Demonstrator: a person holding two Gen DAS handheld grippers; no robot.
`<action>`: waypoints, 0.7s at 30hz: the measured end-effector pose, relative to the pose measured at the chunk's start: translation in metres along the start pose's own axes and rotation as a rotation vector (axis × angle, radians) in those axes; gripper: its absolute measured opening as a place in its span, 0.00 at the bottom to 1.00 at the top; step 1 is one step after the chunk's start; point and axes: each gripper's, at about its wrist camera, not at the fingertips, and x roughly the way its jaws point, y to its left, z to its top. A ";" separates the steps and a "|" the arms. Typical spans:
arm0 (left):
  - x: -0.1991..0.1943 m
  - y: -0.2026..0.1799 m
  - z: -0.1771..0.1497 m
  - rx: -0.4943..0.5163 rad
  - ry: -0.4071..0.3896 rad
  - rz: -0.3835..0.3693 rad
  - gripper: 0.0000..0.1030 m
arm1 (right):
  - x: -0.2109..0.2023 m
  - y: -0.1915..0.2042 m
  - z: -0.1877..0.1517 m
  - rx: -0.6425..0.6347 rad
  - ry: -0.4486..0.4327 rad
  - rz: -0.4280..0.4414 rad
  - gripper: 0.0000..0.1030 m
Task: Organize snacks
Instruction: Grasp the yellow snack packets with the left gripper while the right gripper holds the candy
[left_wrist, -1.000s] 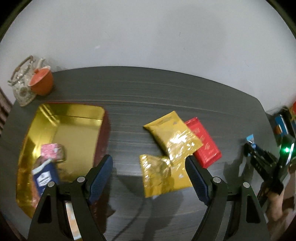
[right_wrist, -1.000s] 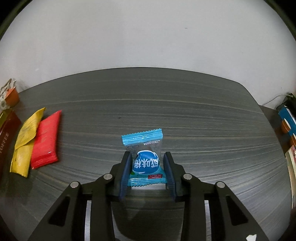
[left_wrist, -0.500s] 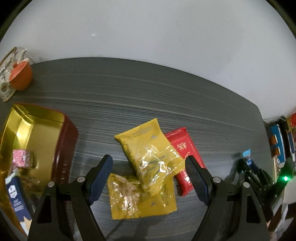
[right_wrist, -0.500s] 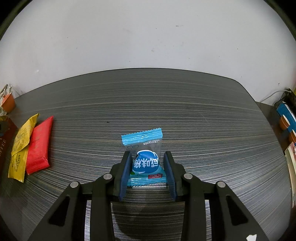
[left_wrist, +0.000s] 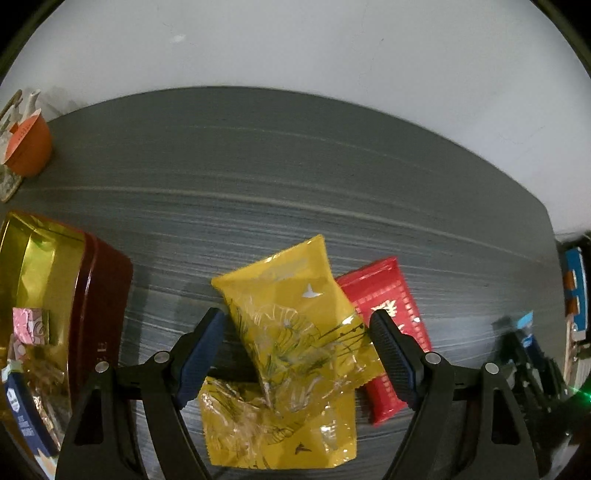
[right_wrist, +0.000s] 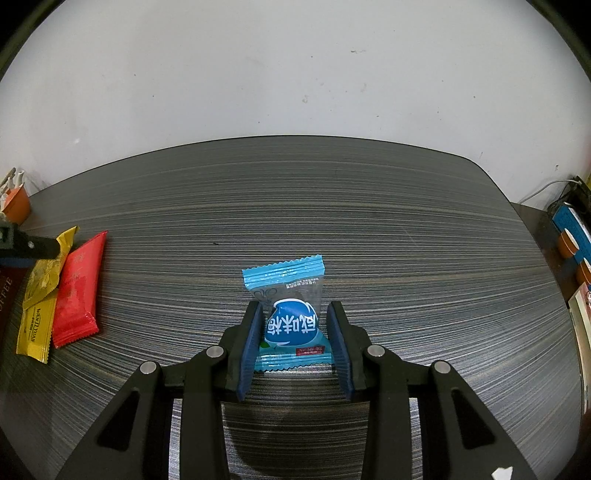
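My left gripper hangs open just above two overlapping yellow snack packets, the upper one lying between its fingers and the lower one under it. A red packet lies against their right side. The red tin with a gold lining stands at the left and holds a pink packet and a dark blue one. My right gripper is shut on a blue candy packet, low over the dark table. The yellow and red packets show far to its left.
An orange cup and a teapot stand at the table's back left corner. Blue boxes and other clutter sit beyond the table's right edge. A white wall runs behind the dark striped table.
The left gripper has moved right from the tin and lower, so the yellow packets now sit between its open fingers. The right gripper has stayed in place with the blue packet.
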 end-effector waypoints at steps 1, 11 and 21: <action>0.001 0.000 -0.001 0.003 0.003 0.002 0.78 | 0.000 0.000 0.000 0.000 0.000 0.000 0.33; 0.002 -0.006 -0.015 0.047 0.033 -0.002 0.55 | 0.000 0.000 0.000 0.001 0.000 0.000 0.33; -0.011 -0.022 -0.030 0.145 -0.002 0.024 0.38 | -0.001 0.000 0.000 0.001 0.000 0.001 0.33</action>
